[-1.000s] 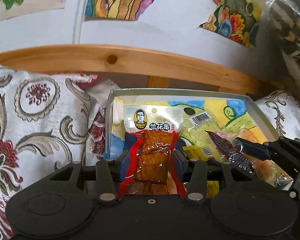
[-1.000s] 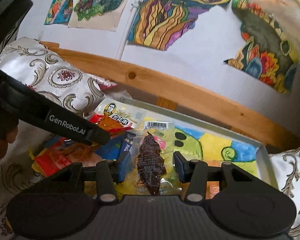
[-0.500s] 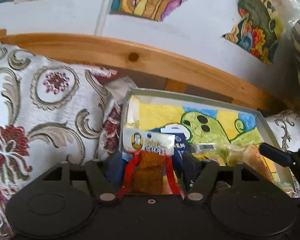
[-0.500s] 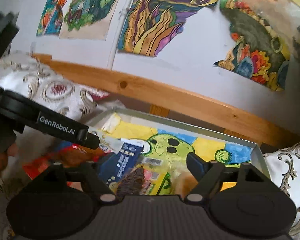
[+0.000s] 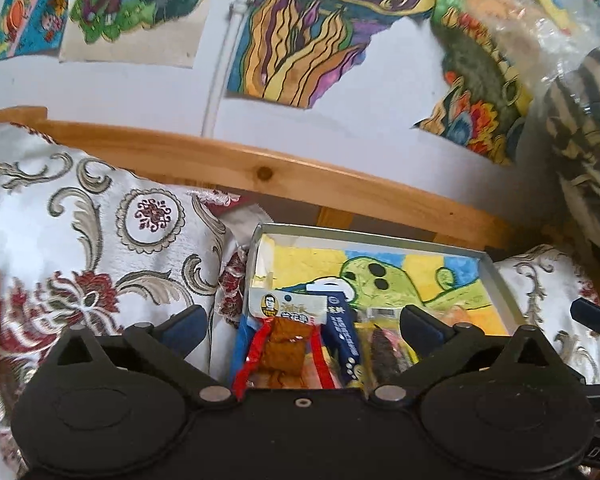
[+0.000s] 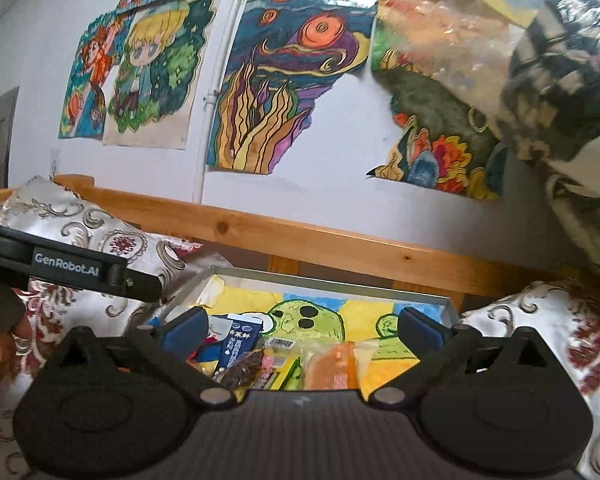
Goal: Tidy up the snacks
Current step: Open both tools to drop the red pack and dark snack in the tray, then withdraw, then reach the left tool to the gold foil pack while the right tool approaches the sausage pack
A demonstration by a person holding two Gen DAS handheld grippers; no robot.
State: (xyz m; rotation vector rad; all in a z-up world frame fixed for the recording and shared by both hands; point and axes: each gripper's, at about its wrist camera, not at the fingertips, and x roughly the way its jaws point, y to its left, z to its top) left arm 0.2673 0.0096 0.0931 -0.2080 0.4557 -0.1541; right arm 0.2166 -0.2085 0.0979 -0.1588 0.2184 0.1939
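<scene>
Trays [image 5: 496,280]: one
Snack packets [image 5: 288,344] in the tray: at least four
Grippers [image 5: 300,328]: two
Wall drawings [image 6: 284,80]: four or more

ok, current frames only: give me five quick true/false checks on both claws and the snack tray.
1. The left claw is open. True.
2. The right claw is clamped on the dark snack pack. False: it is open and the pack lies in the tray.
3. The red-edged snack pack lies at the tray's left end. True.
4. The tray floor is plain grey. False: it carries a colourful cartoon drawing.
5. A wooden rail runs behind the tray. True.
</scene>
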